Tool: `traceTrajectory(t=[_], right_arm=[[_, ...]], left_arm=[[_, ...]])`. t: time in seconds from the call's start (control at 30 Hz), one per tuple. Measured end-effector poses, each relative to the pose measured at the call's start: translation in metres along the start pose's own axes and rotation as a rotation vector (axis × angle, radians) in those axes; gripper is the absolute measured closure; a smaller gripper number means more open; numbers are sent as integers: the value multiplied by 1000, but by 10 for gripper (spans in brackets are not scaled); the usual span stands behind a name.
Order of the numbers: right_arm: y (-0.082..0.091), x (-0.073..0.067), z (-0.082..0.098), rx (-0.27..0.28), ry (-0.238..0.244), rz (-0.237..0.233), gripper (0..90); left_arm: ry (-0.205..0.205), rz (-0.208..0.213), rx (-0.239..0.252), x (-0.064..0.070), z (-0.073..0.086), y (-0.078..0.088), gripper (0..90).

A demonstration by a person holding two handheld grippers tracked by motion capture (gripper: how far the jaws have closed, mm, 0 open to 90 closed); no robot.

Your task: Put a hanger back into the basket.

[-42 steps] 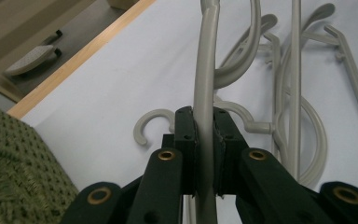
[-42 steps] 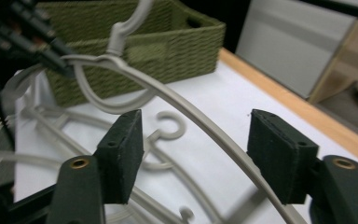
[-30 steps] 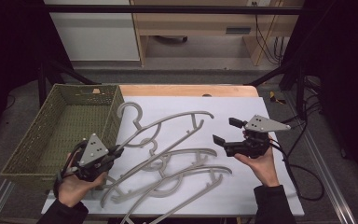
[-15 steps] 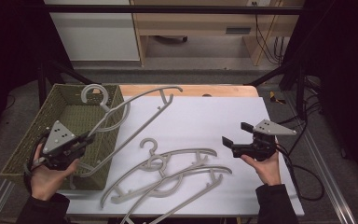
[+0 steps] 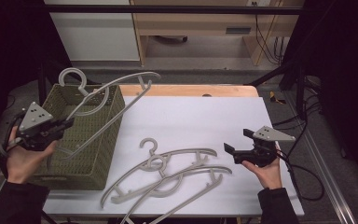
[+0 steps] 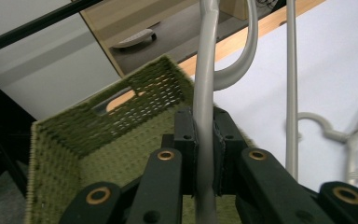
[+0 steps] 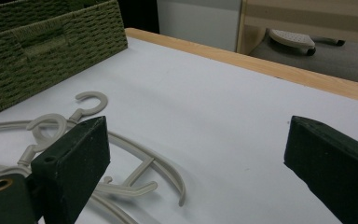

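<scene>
A grey plastic hanger hangs tilted over the green woven basket, its hook uppermost. My left gripper is shut on the hanger's lower arm at the basket's left side. In the left gripper view the jaws pinch the grey bar above the basket. More grey hangers lie overlapped on the white table top. My right gripper hovers just right of them, open with nothing between its jaws, which have just been opening. The right gripper view shows the gripper facing the hangers.
The white table top has a wooden strip along its far edge. The basket takes up the left end. A black frame rail crosses the back, and cables trail off the right side.
My left gripper has carried one hanger off the pile, leftward and up, to above the basket. The right gripper has sunk slightly and its jaws stand a little wider.
</scene>
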State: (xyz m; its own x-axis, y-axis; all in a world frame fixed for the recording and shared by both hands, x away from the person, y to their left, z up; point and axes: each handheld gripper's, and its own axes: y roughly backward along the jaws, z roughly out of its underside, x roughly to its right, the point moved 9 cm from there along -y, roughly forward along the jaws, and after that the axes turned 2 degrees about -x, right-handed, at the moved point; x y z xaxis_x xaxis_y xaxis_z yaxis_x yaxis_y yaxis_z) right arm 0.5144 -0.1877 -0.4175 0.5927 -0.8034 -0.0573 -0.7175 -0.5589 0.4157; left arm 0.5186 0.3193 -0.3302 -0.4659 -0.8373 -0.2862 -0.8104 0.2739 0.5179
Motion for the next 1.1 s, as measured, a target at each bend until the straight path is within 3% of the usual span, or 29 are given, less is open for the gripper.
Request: traceTrajectory(t=[0.27,0.7,0.87,1.1], right_arm=[[1,0,0,5,1,2,69],[-2,0,2,-9,-4,-2,67],[-3,0,3,-11,2,-3,65],[-4,0,3,-14,1,-4,63]], left_arm=[[-16,-27,-41,-38,12,-10,823],[55,-111,-124,-91,58,-17,822],[73,-125,-166,-101,79,-19,822],[60,-138,-211,-103,99,-21,822]])
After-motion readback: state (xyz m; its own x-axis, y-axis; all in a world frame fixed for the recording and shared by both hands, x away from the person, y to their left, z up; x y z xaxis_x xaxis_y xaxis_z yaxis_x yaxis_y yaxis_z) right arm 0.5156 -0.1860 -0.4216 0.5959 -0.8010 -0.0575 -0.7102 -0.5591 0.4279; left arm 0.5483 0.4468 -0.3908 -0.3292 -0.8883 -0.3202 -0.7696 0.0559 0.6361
